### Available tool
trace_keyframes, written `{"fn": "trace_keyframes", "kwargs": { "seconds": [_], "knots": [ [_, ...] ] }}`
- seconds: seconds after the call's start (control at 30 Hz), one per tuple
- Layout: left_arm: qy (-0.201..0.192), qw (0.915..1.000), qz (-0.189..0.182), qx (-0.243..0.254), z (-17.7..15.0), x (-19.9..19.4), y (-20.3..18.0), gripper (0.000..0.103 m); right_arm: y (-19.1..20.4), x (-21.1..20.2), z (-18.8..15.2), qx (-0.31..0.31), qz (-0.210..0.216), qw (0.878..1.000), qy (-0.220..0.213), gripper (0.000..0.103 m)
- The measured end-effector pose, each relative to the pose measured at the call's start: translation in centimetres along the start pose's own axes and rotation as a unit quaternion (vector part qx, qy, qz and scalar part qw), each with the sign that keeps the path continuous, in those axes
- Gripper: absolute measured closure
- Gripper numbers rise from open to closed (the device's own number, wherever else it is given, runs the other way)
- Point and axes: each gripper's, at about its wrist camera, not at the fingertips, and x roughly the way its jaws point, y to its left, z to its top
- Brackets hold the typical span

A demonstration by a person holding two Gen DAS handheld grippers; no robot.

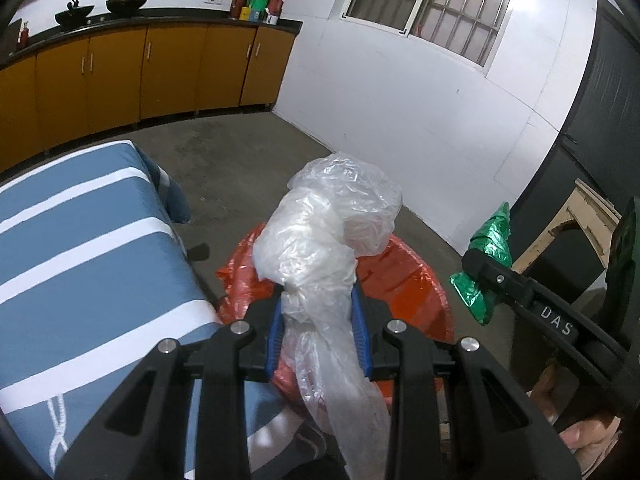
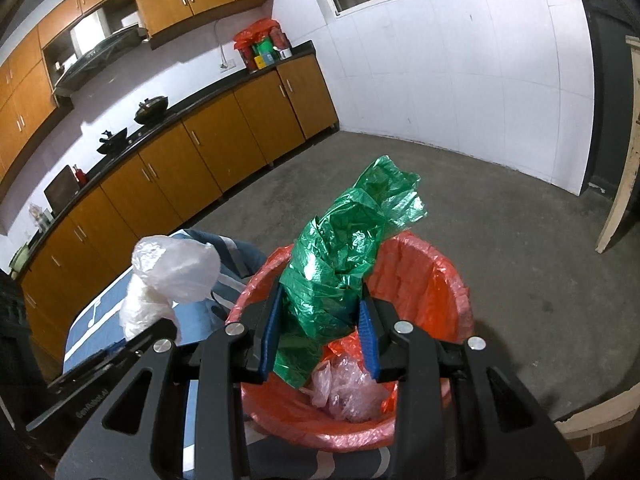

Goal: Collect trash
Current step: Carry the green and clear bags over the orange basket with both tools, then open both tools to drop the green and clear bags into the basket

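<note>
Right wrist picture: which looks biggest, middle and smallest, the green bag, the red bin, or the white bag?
1. red bin
2. green bag
3. white bag

The green bag sits nearest the camera, so it may look bigger than it is.

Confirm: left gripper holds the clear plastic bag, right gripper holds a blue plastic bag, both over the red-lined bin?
Not quite. The right gripper holds a green plastic bag, not blue, per the right wrist view. The rest stands: left gripper holds the clear plastic bag, both over the red-lined bin.
</note>
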Motion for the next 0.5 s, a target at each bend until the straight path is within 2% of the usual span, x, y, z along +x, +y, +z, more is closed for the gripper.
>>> {"fn": "trace_keyframes", "kwargs": {
  "seconds": [0.5],
  "knots": [
    [0.022, 0.9995, -0.022, 0.004, 0.5, 3.8, -0.6, 0.071, -1.5, 0.4, 0.8, -0.001, 0.004, 1.000, -0.009, 0.068]
  ]
}}
